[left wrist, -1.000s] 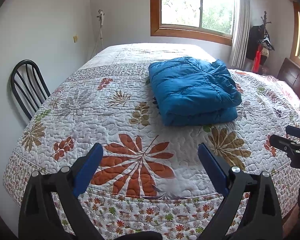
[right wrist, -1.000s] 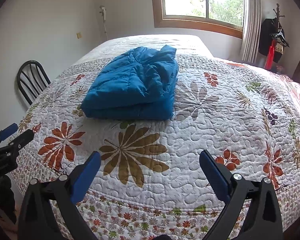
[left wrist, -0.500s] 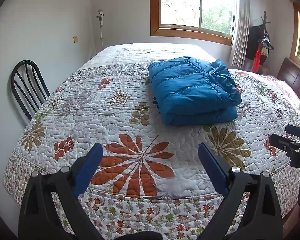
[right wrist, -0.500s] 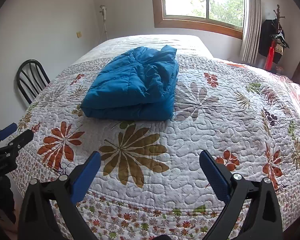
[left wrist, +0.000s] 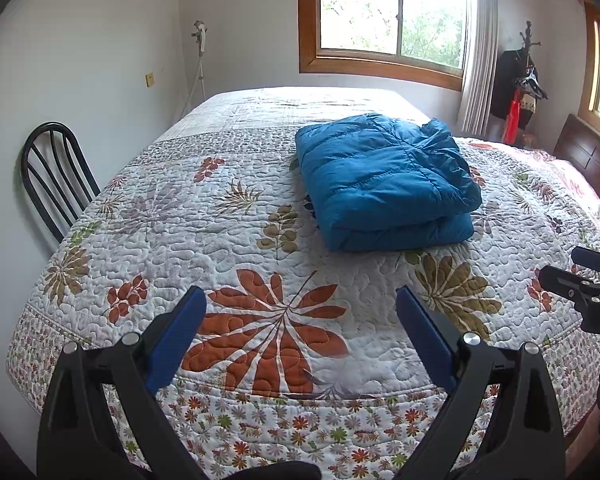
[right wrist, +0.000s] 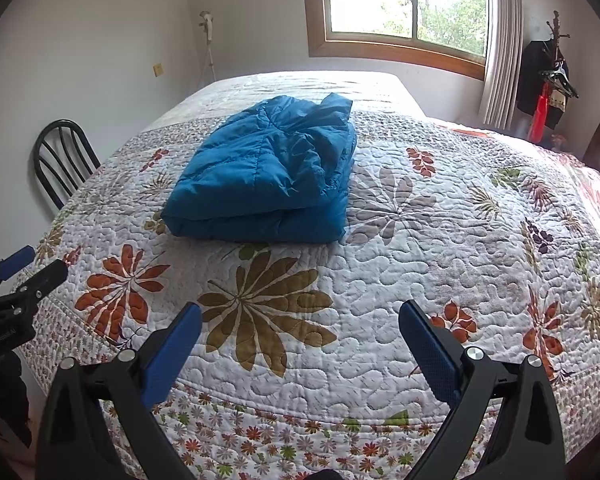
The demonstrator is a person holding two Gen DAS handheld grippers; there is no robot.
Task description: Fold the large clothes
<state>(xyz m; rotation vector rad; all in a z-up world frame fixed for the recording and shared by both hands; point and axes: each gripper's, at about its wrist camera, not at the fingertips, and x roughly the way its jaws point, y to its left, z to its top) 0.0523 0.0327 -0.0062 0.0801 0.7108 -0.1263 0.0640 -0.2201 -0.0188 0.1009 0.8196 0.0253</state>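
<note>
A blue puffer jacket (left wrist: 384,180) lies folded into a thick rectangle on the quilted bed (left wrist: 228,236); it also shows in the right wrist view (right wrist: 272,176). My left gripper (left wrist: 300,320) is open and empty, held over the near edge of the bed, well short of the jacket. My right gripper (right wrist: 300,336) is open and empty, also over the near edge. Each gripper shows at the side of the other's view: the right one (left wrist: 580,280) and the left one (right wrist: 24,276).
A black chair (left wrist: 52,176) stands against the left wall beside the bed. A window (left wrist: 392,12) with a curtain is behind the bed. A coat rack (left wrist: 520,84) with hanging clothes stands at the right. A dark wooden headboard (left wrist: 588,156) is at the far right.
Both grippers have stayed nearly still and open; the view has barely shifted. The jacket has not moved.
</note>
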